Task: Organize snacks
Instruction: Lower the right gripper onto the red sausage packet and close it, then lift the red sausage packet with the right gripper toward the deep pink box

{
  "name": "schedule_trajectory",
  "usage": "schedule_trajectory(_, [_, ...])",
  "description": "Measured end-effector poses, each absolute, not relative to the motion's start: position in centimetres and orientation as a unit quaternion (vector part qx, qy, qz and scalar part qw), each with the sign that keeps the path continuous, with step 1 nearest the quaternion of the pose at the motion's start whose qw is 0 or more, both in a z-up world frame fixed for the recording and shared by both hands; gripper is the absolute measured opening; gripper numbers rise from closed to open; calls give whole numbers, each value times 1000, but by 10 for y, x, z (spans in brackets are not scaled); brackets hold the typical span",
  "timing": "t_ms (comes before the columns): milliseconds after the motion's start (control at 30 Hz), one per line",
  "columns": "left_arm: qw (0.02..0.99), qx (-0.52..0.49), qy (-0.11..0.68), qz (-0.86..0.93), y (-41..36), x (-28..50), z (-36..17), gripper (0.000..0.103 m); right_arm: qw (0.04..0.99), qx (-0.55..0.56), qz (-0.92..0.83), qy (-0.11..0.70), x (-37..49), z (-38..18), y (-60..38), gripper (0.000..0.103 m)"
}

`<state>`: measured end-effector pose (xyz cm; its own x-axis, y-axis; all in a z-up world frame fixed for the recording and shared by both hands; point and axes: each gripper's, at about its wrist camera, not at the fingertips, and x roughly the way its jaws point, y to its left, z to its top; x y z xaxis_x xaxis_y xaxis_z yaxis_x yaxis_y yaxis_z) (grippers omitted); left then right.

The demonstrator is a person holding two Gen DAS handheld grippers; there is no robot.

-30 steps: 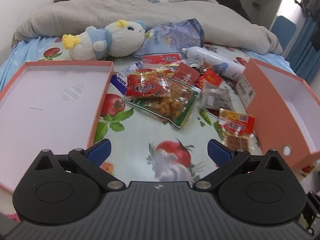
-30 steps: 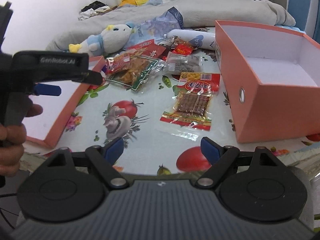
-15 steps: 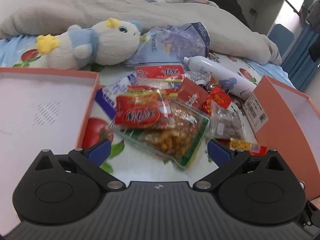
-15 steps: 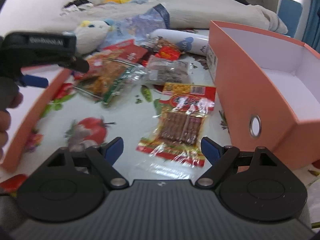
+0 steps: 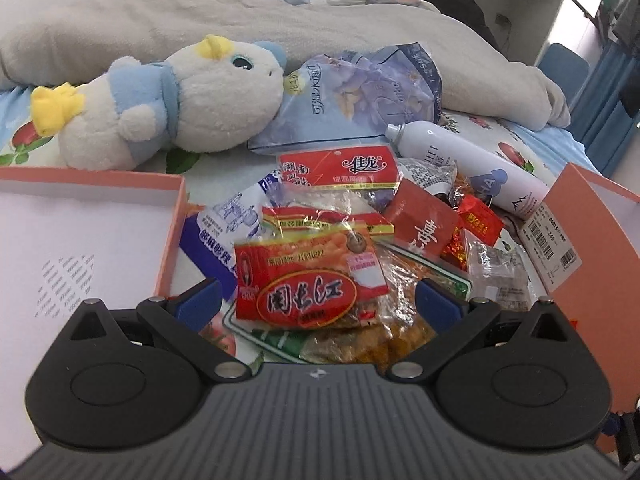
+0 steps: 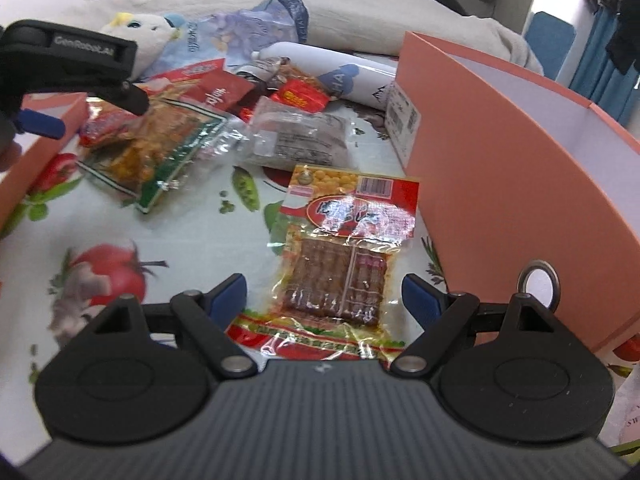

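A heap of snack packets lies on the fruit-print cloth. My left gripper (image 5: 318,302) is open, its blue pads astride a red snack packet (image 5: 308,280) that lies on a green-edged bag of fried snacks (image 5: 400,312); no pad touches either. My right gripper (image 6: 324,296) is open over a clear packet of brown strips with a red and yellow header (image 6: 344,256). The left gripper (image 6: 76,64) also shows at the upper left of the right wrist view. A salmon box (image 6: 500,184) stands open just right of the strip packet.
The box's shallow lid (image 5: 80,232) lies at the left. A plush toy (image 5: 160,104), a pale blue bag (image 5: 360,96) and a white spray bottle (image 5: 472,168) lie behind the heap, with a grey duvet (image 5: 280,20) beyond.
Both grippers have come forward and lower. The red packet now sits between the left pads, the strip packet between the right ones. Both grippers stay open.
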<state>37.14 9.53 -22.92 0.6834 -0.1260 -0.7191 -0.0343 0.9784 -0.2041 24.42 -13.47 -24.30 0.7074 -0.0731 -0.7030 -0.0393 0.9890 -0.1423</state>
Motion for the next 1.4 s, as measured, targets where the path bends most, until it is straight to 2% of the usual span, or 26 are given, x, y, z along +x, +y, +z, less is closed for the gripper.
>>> schedule_trajectory(133, [914,-99,392,-31,98,377,-232,103,919,-73,-15,387,250,-243,-134,86])
schedule_trajectory(300, [912,-110,393,-36,103,382,-237,103,912,-18,8,410,259,-245,-148,83])
schedule_trajectory(367, [912,-113,393,-37,104,384,-238,103,912,-15,17,410,260,-245,-148,79])
schedule_trajectory(500, [904,-107,413,-25,101,389,-246,102,913,-18,32,406,259,-243,-147,63])
schedule_trajectory(633, [899,-127,418,-29,102,390,-252,102,913,-18,41,406,260,-241,-146,54])
schedule_trajectory(933, [906,-122,403,-30,96,380,-243,74,912,-5,54,407,252,-238,-151,51])
schedule_trajectory(1200, [913,-98,395,-10,92,350,-230,63,912,1,66,405,239,-232,-152,48])
schedule_trajectory(1233, [914,-101,393,-8,93,345,-229,61,912,1,68,404,237,-230,-153,40])
schedule_trajectory(1400, [915,-115,387,4,99,318,-221,50,915,0,76,396,227,-223,-154,32])
